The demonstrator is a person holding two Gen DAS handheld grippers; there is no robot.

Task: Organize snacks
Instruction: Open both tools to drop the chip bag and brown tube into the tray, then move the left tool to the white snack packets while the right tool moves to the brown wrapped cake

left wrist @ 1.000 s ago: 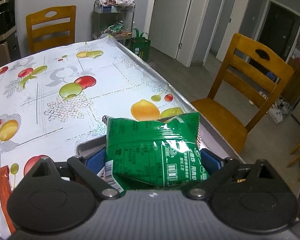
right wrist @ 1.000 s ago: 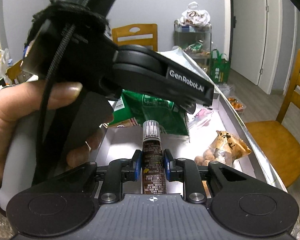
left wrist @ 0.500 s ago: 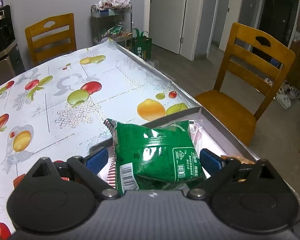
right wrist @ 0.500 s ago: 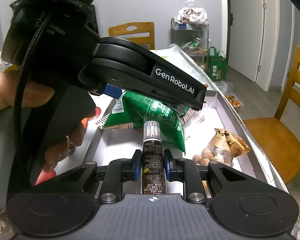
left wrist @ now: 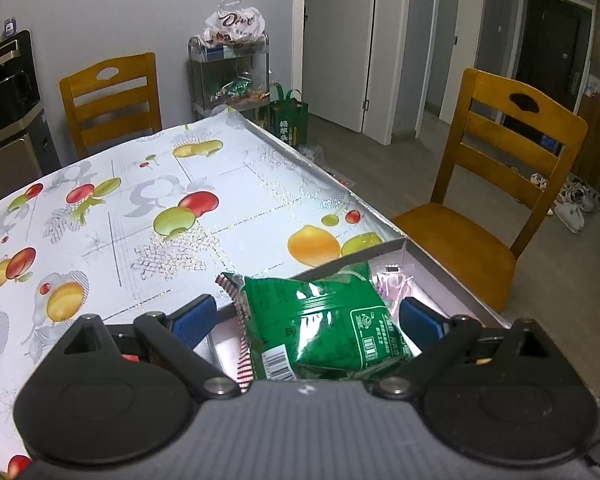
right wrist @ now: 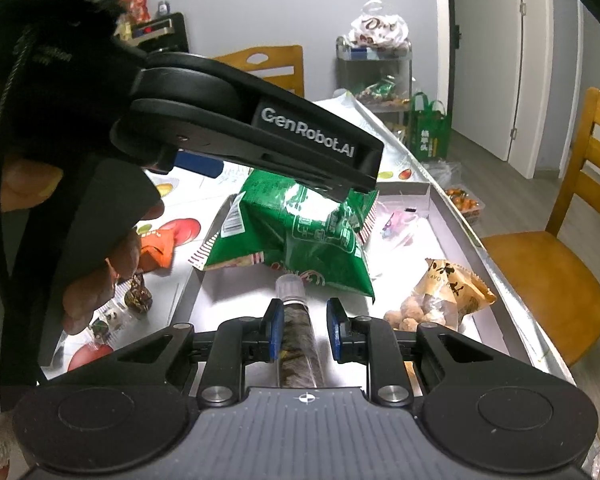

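Between the spread left claw [left wrist: 306,316] fingers, a green snack bag [left wrist: 320,328] is seen over the grey tray [right wrist: 448,216]; a capped tube [right wrist: 296,320] lies lengthwise between the parted right claw [right wrist: 306,324] pads, nearer that claw.

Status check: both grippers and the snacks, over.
Left gripper open around green snack bag over tray. Right gripper open, tube between fingers. Nothing blocking.
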